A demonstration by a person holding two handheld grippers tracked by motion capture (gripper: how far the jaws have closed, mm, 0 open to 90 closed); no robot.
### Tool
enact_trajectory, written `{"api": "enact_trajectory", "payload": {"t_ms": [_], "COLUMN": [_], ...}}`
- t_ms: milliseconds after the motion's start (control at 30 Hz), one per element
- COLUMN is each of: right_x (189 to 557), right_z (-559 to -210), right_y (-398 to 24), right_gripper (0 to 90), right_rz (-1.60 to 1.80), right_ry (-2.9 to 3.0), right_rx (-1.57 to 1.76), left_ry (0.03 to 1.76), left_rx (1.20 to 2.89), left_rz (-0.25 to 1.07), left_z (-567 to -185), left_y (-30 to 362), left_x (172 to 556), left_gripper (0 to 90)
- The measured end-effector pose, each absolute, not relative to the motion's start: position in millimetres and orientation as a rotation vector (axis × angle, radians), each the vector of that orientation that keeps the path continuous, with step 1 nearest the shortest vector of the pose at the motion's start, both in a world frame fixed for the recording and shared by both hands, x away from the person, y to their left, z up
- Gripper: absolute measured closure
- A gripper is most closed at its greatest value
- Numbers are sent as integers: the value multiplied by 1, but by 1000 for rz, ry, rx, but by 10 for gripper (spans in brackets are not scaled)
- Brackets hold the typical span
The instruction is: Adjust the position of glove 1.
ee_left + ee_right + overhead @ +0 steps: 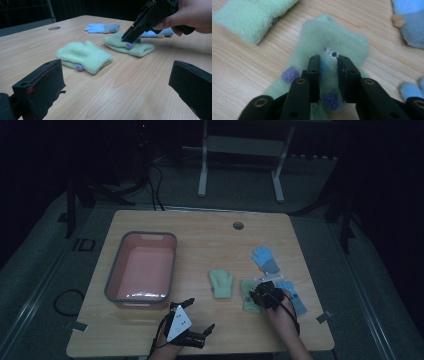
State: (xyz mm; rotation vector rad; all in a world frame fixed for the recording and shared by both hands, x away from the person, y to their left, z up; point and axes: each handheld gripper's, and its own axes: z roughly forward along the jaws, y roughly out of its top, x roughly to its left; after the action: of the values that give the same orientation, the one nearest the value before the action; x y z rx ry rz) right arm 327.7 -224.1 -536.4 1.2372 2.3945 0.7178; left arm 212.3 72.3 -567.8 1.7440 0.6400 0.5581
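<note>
On the table (150, 340), my right gripper (328, 58) pinches a fold of the green glove (342, 40); my left gripper (117, 82) rests wide open, holding nothing.

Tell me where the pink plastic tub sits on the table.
In the high view, the pink plastic tub sits on the left half of the wooden table, left of the green fuzzy mitten and just beyond the left tongs.

The high view is very dim, its surroundings nearly black. Both gripper views are brighter; the green mitten (332, 45) just beyond the right hand-held gripper (329, 61) looks soft and blurred.
</note>
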Motion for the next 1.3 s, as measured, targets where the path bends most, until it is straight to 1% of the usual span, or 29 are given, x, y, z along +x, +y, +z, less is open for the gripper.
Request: {"api": "enact_trajectory", "payload": {"t_ms": [200, 433, 700, 933, 1133, 1300], "right_x": [330, 332, 336, 351, 367, 373], "right_z": [-535, -531, -499, -472, -466, -474], "right_y": [-223, -225, -229, -232, -235, -234], "right_gripper": [829, 865, 866, 867, 867, 867], "right_rz": [706, 729, 787, 821, 852, 844], "right_ry": [2408, 2422, 2389, 2389, 2426, 2424], "right_rx": [1232, 1244, 1193, 1125, 1083, 1093], "left_ry": [640, 642, 642, 642, 643, 643], "left_rx": [1746, 1745, 1745, 1742, 1738, 1738], "left_rz": [559, 559, 560, 560, 562, 562], "left_z": [-568, -568, -568, -568, -568, -568], "left_y": [72, 72, 72, 72, 73, 73], "left_x": [212, 212, 212, 212, 212, 212], "left_gripper": [0, 0, 0, 0, 0, 0]}}
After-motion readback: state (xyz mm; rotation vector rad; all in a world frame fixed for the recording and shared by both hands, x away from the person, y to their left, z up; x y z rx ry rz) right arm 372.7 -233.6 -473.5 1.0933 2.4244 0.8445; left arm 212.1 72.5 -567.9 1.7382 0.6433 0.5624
